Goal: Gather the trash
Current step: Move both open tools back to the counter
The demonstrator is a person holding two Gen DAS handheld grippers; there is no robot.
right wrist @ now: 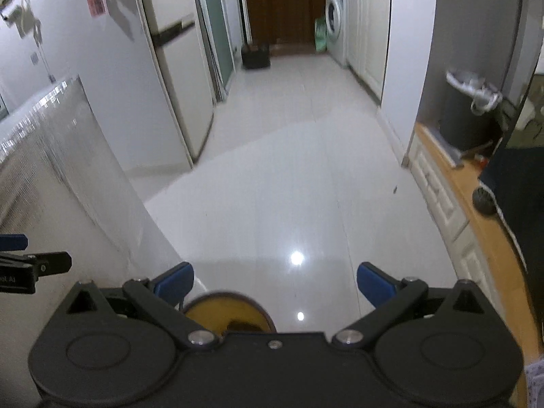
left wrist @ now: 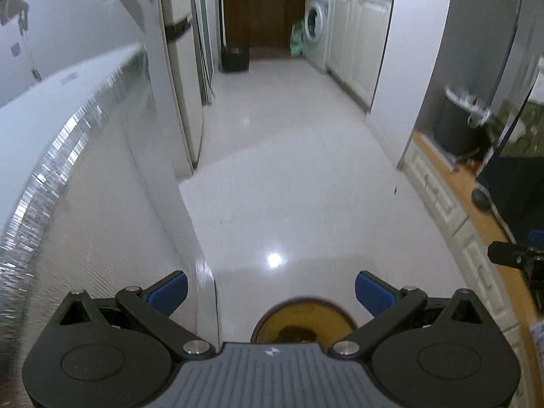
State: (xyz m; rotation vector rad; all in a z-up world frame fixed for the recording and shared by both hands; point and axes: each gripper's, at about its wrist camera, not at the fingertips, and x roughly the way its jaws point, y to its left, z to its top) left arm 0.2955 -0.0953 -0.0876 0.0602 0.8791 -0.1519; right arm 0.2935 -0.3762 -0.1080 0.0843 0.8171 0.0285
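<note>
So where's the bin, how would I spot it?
Look at the wooden counter along the right wall. The bin stands at its far end, against the grey wall. It is the only dark round tub there, with a crumpled white bag over its rim.

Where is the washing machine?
The washing machine stands far down the hallway on the right in both views, beside the white cabinets, with a green bag leaning nearby.

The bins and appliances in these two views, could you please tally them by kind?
Bins: 3, a dark bin with a white liner on the right, a black bin down the hall, and a yellow-lined bin below the hand-held grippers.
Washers: 1
Fridges: 1
Total: 5
</note>
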